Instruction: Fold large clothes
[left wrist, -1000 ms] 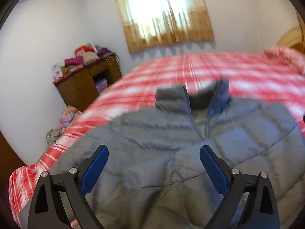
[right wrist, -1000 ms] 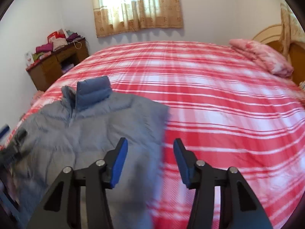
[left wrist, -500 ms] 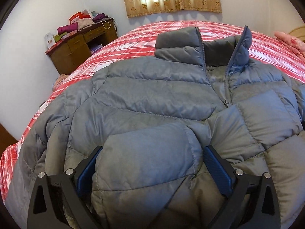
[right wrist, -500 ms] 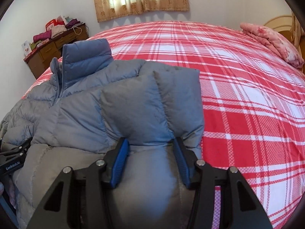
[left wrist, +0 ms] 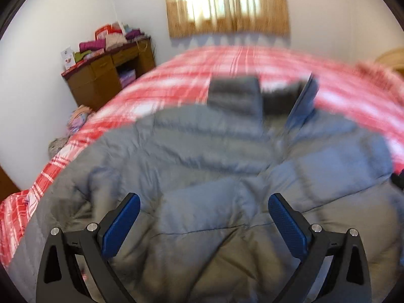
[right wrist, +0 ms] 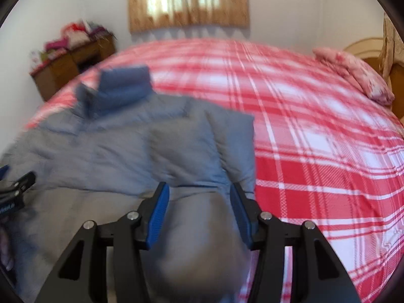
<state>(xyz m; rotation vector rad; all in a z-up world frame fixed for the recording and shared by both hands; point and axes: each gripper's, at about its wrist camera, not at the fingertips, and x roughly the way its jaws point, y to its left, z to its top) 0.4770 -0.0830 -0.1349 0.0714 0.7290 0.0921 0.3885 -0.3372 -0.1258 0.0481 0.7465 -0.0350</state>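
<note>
**Grey puffer on red plaid: getting the sleeve fold right**

Grey quilted down is the material to manage, and it springs back, so the fold wants a firm, deep hold. The puffer jacket (left wrist: 214, 166) lies front-up on the red plaid bed (right wrist: 315, 131), its collar (left wrist: 234, 96) toward twelve o'clock in the left wrist view, near the window curtain (left wrist: 227, 5). Both views are motion-blurred, so fine seams are hard to read.

The left gripper (left wrist: 203, 217) is spread wide, its blue pads (left wrist: 121, 224) on either side of a raised panel of jacket at six o'clock; nothing is pinched, and whether the pads touch the fabric I cannot tell. The right gripper (right wrist: 199, 217) straddles a bulging fold, likely a sleeve, at the jacket's edge at six o'clock of its own view. Its fingers stand close against the fabric, but the blur leaves me unable to tell whether they are clamped on it or only flanking it.

My judgement is that the step in hand is laying the sleeves across the chest. To do it well:

- Take a full roll of padding between the fingers, not just the shell.
- Lift only enough to clear the body, then carry the sleeve toward the zip line.
- Press down after release, since trapped air will likely push the fold open.

A wooden dresser (left wrist: 106, 75) piled with clothes stands at ten o'clock, and a pink pillow (right wrist: 353, 73) lies at two o'clock in the right view.
</note>
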